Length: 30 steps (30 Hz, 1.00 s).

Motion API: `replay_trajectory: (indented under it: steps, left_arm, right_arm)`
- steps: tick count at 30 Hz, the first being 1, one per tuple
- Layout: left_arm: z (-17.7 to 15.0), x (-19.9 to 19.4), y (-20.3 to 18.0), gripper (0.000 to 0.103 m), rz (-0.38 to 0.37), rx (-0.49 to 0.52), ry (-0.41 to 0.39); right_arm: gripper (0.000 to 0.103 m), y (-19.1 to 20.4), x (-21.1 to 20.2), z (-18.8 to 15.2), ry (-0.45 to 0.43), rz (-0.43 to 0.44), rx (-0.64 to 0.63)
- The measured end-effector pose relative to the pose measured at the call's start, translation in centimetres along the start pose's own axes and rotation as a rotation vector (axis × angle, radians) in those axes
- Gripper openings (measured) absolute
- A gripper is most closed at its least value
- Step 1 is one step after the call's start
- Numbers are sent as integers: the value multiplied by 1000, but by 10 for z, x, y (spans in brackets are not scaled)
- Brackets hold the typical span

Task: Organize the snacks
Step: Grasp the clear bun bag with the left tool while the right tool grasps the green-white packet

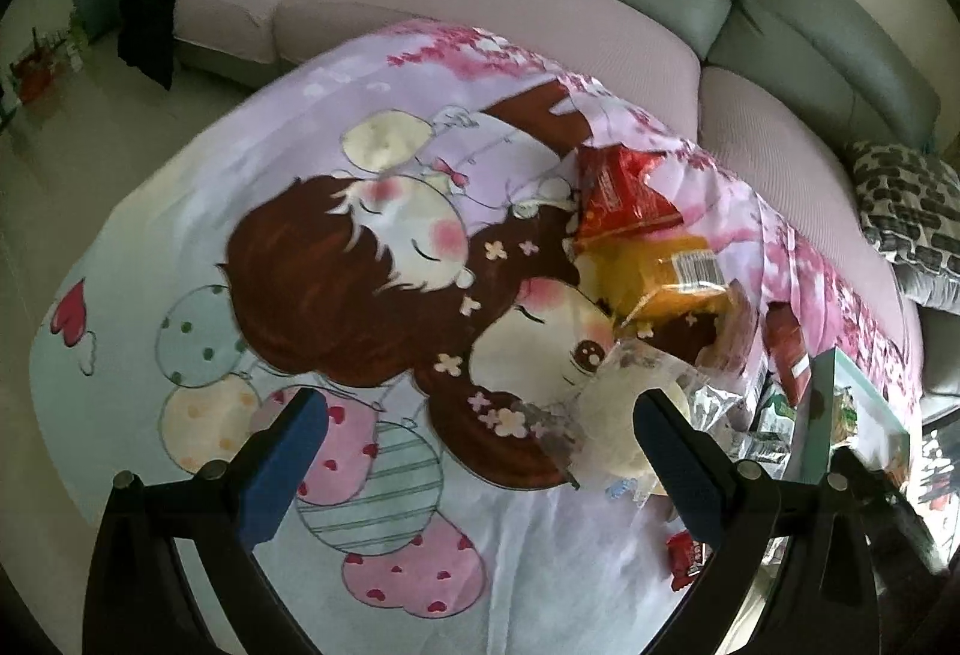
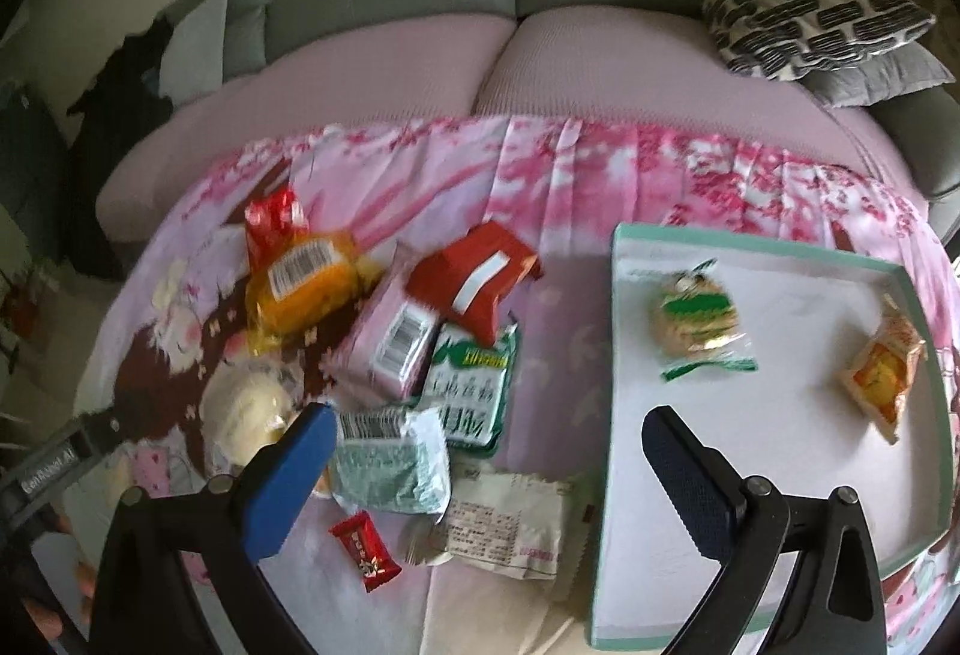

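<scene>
Snack pile sits mid-cloth: orange pack (image 2: pixel 303 289) with the red foil pack (image 2: pixel 273 220) behind it toward the cloth's far edge, pink pack (image 2: pixel 390 343), red-brown pack (image 2: pixel 474 283) partly resting on the green-white pack (image 2: pixel 474 385), pale green pack (image 2: pixel 390 460), white wrapper (image 2: pixel 510 526), and a small red candy (image 2: pixel 365 550) nearest the cloth's near edge. They overlap, so you need to peel top ones first.

The tray (image 2: pixel 618 415) lies on the right part of the cloth (image 2: pixel 552 331), just beside the pile. Two items are already inside: a round green-wrapped cake (image 2: pixel 699 322) near its far-left corner, an orange sachet (image 2: pixel 885 367) against its right wall. Looks like the drop zone, mostly unfilled.

Your right gripper (image 2: pixel 486 424) is spread wide, holding nothing, straddling the tray's left wall, so probably between drop and next pick.

Your left gripper (image 1: pixel 480 415) is also wide and empty; its right finger (image 1: pixel 678 451) sits by the round pale bun in clear wrap (image 1: pixel 612 409) at the pile's left edge. Whether it touches, I can't tell.
</scene>
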<state>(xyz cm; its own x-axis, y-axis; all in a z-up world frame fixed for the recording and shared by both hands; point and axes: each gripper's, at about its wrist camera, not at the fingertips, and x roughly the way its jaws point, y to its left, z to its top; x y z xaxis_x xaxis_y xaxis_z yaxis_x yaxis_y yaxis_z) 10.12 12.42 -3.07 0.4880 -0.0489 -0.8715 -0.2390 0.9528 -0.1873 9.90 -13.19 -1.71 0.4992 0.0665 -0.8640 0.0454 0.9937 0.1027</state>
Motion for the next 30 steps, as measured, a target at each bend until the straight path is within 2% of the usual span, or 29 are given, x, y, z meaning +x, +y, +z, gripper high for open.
replay_trajectory:
  steps: [4, 14, 21, 30]
  left_arm:
    - [-1, 7, -9, 101, -19, 15, 22]
    - [-2, 27, -40, 102, -145, 45, 94]
    - [-3, 48, -53, 101, -131, 64, 160]
    - [1, 63, -57, 99, -138, 54, 191]
  right_arm:
    - [103, 14, 12, -6, 30, -5, -50]
    - [103, 36, 33, -14, 70, -4, -112]
    - [103, 42, 47, -17, 87, -13, -130]
    - [102, 45, 60, -19, 97, -56, -162]
